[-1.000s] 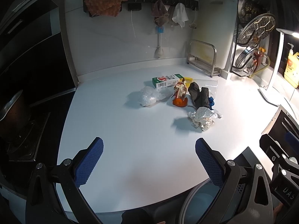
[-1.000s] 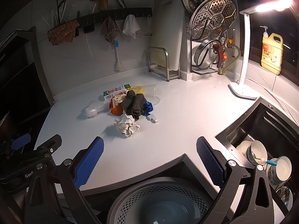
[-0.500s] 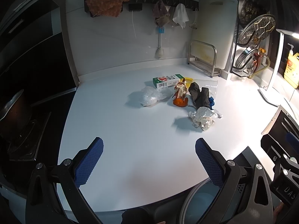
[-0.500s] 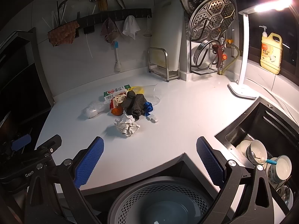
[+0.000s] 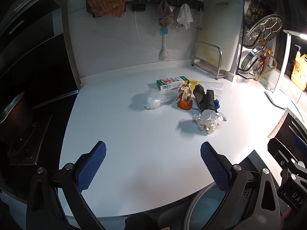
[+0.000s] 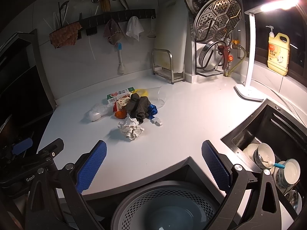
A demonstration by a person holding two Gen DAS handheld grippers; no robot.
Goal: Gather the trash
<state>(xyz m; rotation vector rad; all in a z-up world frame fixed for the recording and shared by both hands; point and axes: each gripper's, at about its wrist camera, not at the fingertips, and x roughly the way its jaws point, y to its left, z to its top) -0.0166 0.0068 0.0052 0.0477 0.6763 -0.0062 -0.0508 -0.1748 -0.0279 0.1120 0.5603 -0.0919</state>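
A heap of trash lies mid-counter: a crumpled paper ball (image 5: 207, 121) (image 6: 131, 128) nearest me, a dark rag (image 5: 204, 99) (image 6: 138, 107), an orange peel (image 5: 184, 104) (image 6: 120, 114), a clear plastic bag (image 5: 156, 100) (image 6: 96, 113), a green and white carton (image 5: 171, 82) (image 6: 118, 95), a clear cup (image 6: 157, 98). A grey perforated bin (image 6: 165, 205) stands below the counter's front edge. My left gripper (image 5: 153, 167) hangs open over the near counter. My right gripper (image 6: 153, 167) is open above the bin. Both are well short of the heap and hold nothing.
A dark sink (image 6: 268, 138) with dirty bowls (image 6: 264, 156) is at the right. A white lamp (image 6: 249, 61), yellow bottle (image 6: 277, 54), steamer rack (image 6: 216, 38), cutting board (image 6: 170, 36) and metal stand (image 6: 163, 65) line the back. A stove with a pot (image 5: 13, 118) sits left.
Both views have shifted only slightly; the trash heap sits a touch higher in the left wrist view. Both grippers stay open.
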